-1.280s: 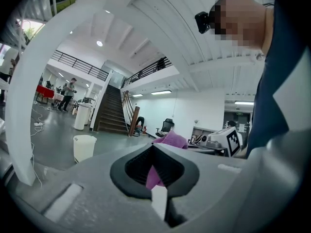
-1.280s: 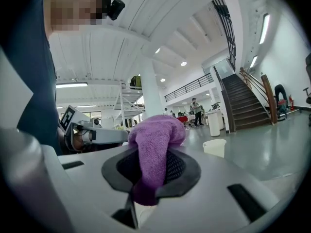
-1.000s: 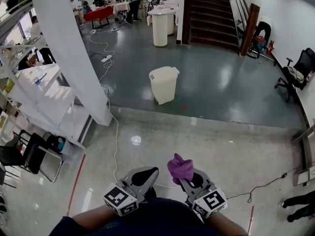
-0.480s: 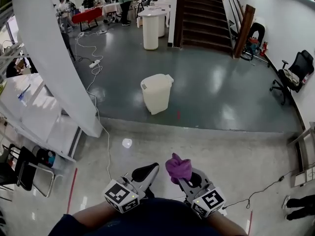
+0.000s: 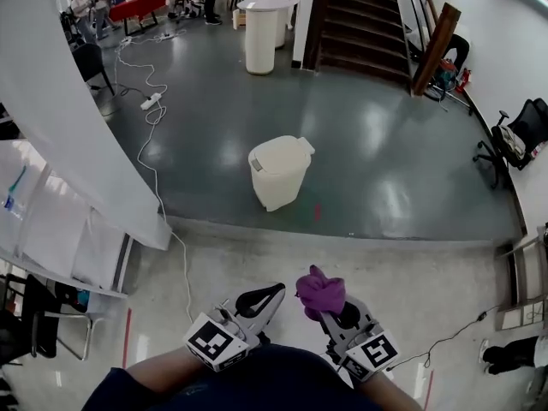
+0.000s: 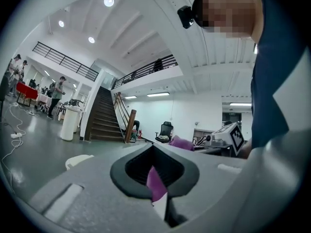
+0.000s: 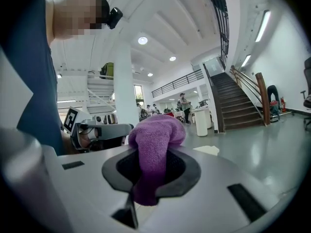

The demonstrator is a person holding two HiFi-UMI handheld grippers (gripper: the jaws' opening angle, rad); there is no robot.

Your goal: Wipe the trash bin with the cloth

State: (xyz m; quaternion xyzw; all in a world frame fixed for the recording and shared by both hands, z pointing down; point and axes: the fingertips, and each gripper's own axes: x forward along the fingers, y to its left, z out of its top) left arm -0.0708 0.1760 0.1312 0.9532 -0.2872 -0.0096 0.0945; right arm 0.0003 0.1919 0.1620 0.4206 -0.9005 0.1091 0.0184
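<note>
The head view alone shows the whole bin: cream, upright on the dark floor, its lid down so the inside is hidden. Both grippers sit well short of the bin, on the near side of it over the pale floor, close to the person's body. A white cable runs along the floor left of the bin, a pillar stands further left, and stairs rise beyond the bin.

The right gripper view shows what the head view only hints at: the right gripper is clamped on the purple cloth, which bunches up above the jaws and hangs a little below them. There only a pale scrap of the bin shows past the cloth, on its right.

In the left gripper view the left gripper has its jaws closed together and grips nothing. A thin purple and white sliver shows in the slit, and what it is cannot be told. The bin peeks over the jaw at left, and the cloth is in sight to the right, by the other gripper's marker cube
</note>
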